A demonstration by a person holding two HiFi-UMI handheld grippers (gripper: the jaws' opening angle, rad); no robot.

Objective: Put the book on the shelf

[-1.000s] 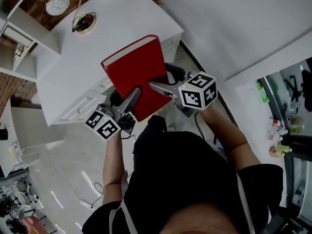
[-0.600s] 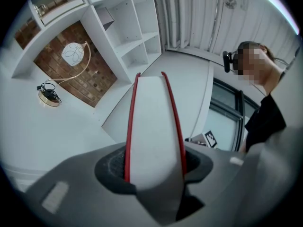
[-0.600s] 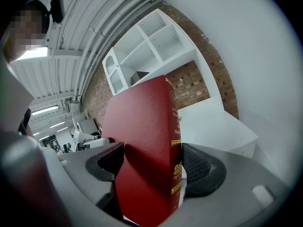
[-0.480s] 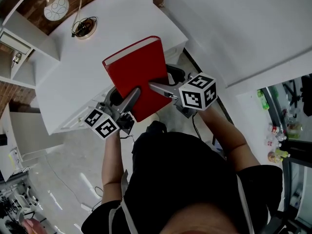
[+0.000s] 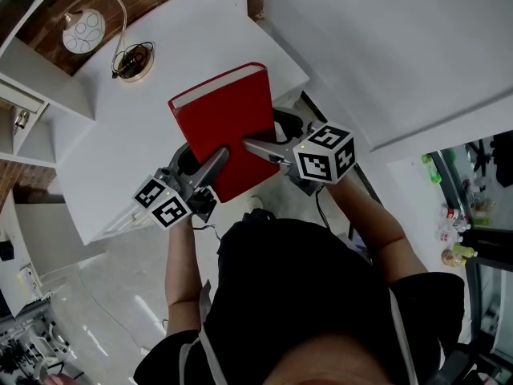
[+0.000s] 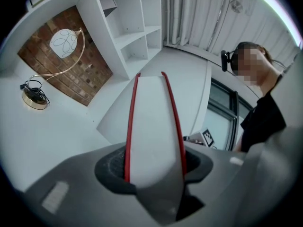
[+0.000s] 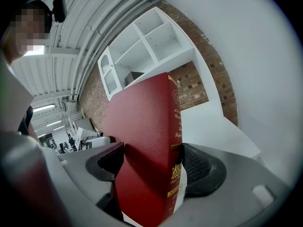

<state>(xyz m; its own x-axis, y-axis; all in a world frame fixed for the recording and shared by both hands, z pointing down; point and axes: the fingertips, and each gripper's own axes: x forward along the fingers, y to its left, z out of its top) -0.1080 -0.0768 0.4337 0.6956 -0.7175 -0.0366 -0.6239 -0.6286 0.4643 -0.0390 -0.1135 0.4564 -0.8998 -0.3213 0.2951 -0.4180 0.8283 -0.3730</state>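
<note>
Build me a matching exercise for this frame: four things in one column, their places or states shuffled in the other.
1 book
2 lamp
3 left gripper
4 right gripper

A shut across the lettered spine
B standing on the white desk
C red, held between both grippers
D shut across the white pages

Pairs: 1-C, 2-B, 3-D, 4-A

Soft, even indoor light
Fisheye bending and black corners are seen in both gripper views; the head view is rendered dimmer.

Open white desk (image 5: 120, 135) ahead (lamp (image 5: 83, 30) at far corner), shelf (image 6: 135, 32) left
</note>
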